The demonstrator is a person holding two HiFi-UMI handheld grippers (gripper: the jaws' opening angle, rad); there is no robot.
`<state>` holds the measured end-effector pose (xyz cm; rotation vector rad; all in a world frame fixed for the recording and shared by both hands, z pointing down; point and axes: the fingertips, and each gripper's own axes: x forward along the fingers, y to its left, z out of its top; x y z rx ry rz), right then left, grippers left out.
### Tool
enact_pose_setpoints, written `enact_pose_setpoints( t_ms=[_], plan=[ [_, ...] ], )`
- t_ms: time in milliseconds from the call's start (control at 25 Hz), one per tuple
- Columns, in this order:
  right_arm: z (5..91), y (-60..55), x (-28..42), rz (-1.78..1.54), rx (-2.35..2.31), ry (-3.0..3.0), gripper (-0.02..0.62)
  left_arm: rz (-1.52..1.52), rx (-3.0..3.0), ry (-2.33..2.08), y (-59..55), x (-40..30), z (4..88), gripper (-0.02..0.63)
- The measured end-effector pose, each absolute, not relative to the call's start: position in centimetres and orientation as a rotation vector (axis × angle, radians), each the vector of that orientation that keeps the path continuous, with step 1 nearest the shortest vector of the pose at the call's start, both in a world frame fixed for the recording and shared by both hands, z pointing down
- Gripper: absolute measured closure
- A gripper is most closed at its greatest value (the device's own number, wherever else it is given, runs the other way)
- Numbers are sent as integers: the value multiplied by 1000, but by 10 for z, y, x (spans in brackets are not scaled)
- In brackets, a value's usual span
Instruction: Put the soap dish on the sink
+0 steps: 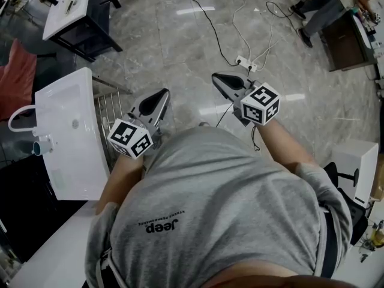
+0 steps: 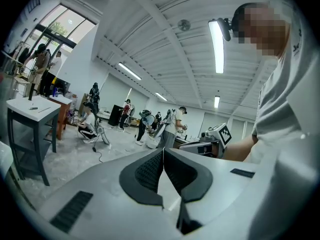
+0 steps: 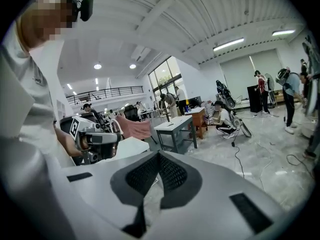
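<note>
The sink point(image 1: 84, 161), a white basin on a stand with its tap point(image 1: 21, 114) on the side away from the person, stood just to the person's left. Both tools were held out over the floor to the right of the sink, neither one above it. The left tool point(image 1: 161, 95), the nearer to the sink, was clenched, its ribbed pads meeting with nothing between them. The right tool point(image 1: 217, 78), further from the sink, was clenched and empty in the same way.

No soap dish could be made out for certain. A faint pale oblong point(image 1: 57, 177) lay on the sink's deck beside the basin, too washed out to name. The moment therefore fitted two stages alike: the tools were empty because the dish lay somewhere out of view, waiting to be fetched, or because it already sat on the sink. As a judgement, what followed hung on where the dish was. If it was to be fetched, a tool would have to open before it could take hold.
</note>
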<state>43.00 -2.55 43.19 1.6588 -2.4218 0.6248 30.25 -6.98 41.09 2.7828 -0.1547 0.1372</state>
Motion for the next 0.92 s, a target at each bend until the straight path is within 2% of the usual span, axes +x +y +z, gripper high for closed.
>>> enact_pose_setpoints(
  t_ms=[920],
  plan=[
    [426,-31,419,599,1615,-2432,545,108,2777,-197,-73,288,407,586]
  ],
)
